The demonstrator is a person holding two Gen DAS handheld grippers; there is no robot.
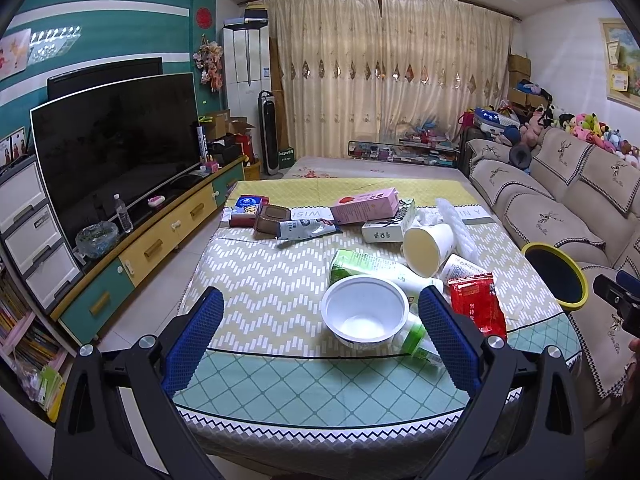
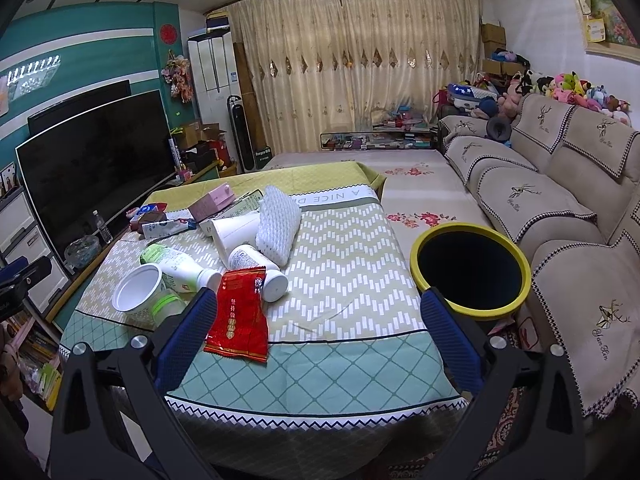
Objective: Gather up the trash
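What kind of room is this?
Most likely a home living room: a large television on a low cabinet, a covered sofa topped with plush toys, and long window curtains.

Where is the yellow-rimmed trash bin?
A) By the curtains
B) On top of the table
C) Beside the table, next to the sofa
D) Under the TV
C: the trash bin stands lower than the table, off its edge, with the sofa right beside it. Nothing shows it on the tabletop, under the TV or near the curtains.
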